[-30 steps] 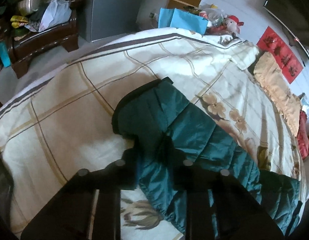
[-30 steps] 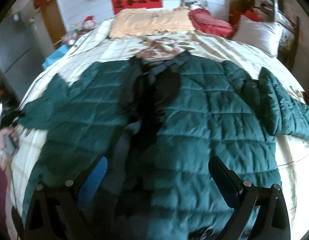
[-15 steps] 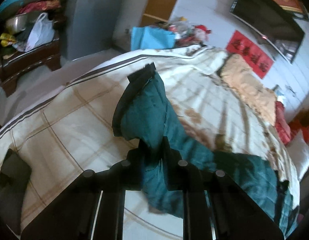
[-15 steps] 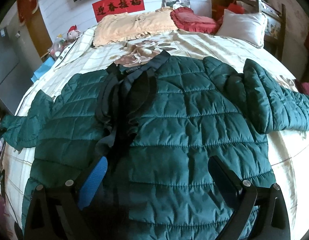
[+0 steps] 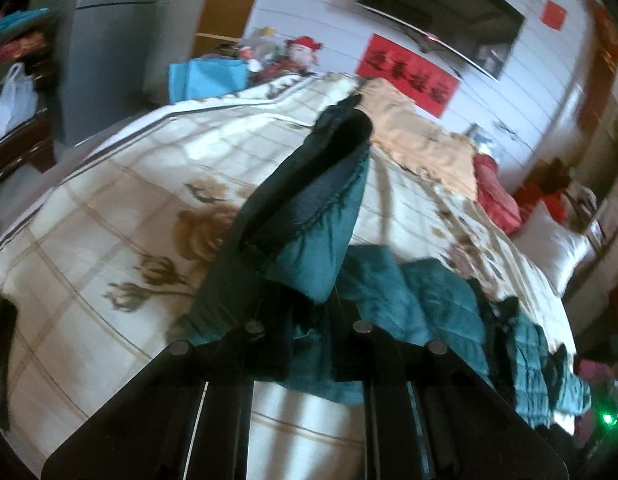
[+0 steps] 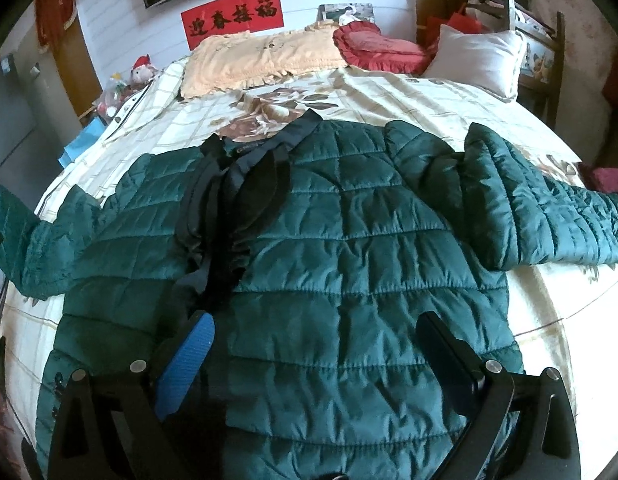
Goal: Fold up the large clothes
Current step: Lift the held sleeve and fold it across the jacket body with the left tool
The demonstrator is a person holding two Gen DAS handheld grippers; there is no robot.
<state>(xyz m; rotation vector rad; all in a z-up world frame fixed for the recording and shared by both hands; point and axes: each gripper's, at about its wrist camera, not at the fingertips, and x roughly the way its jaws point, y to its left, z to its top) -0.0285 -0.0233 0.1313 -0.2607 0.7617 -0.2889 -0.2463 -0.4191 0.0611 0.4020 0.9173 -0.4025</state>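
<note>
So the green quilted jacket is spread face-up across the bed, collar toward the far pillows and hem right under the right-wrist camera. Makes sense for folding a big puffy thing: laid flat, each sleeve can be brought in over the body.

The left gripper has its fingers clenched on the end of the sleeve at the left of the bed, and the fabric stands up out of the grip with the dark cuff pointing away toward the far wall. Grabbing near the cuff seems like the smart spot, since the whole sleeve trails along and can be laid across the chest in one go. In the right-wrist view that sleeve only shows as a green strip running off the left edge of the frame.

The right gripper hovers over the near part of the jacket with its fingers spread wide, nothing between them. My guess is it's parked there ready to pin the body down so the slippery shell doesn't slide when the sleeve gets pulled over. I can't tell if it's actually touching the fabric.

The other sleeve lies bent out to the right, untouched, so I'd say the fold is barely started. The left-wrist view is pretty blurry, btw.
</note>
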